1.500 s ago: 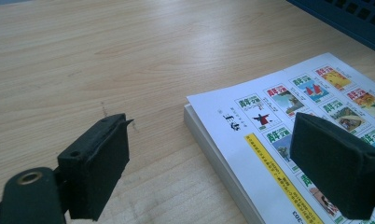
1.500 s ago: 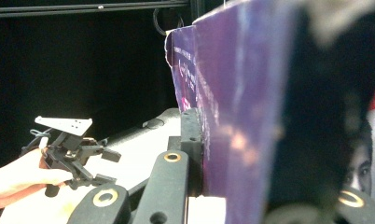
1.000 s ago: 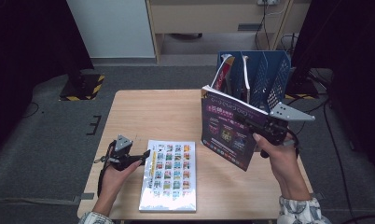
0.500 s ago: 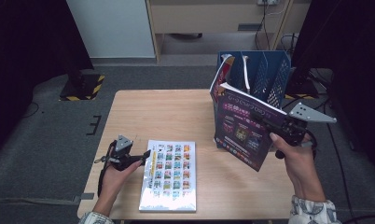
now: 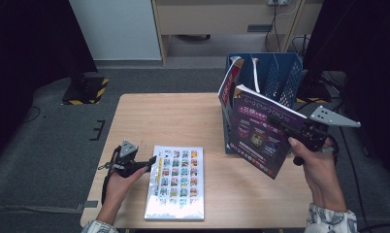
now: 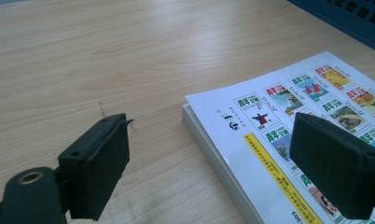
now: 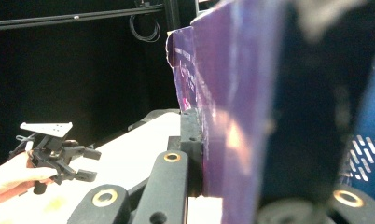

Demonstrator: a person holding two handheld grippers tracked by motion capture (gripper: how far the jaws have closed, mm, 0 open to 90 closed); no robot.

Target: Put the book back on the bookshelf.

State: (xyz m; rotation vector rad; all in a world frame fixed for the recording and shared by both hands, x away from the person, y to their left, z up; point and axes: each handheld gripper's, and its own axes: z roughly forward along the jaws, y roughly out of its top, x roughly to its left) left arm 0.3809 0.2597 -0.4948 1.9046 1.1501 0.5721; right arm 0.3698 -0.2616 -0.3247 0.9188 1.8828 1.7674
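A purple magazine point(image 5: 258, 138) hangs upright above the table's right side, with my right gripper point(image 5: 294, 132) shut on its right edge. In the right gripper view the purple magazine point(image 7: 232, 93) is pinched between the two black jaws of the right gripper point(image 7: 241, 154). It hovers just in front of the blue file rack point(image 5: 275, 73). A white book point(image 5: 176, 182) with a grid of coloured pictures lies flat near the front edge. My left gripper point(image 5: 147, 162) rests open at the book's left edge. In the left gripper view the white book point(image 6: 307, 107) reaches under the right jaw of the left gripper point(image 6: 223, 172).
The blue file rack stands at the table's point(image 5: 173, 116) back right and holds a red-and-white magazine point(image 5: 228, 82) in its left slot. Bare wood point(image 6: 106, 56) stretches left of and behind the book. The left gripper point(image 7: 78, 163) shows far off in the right gripper view.
My right gripper has carried the purple magazine to the right, closer to the blue file rack. The left gripper and the white book have stayed put.
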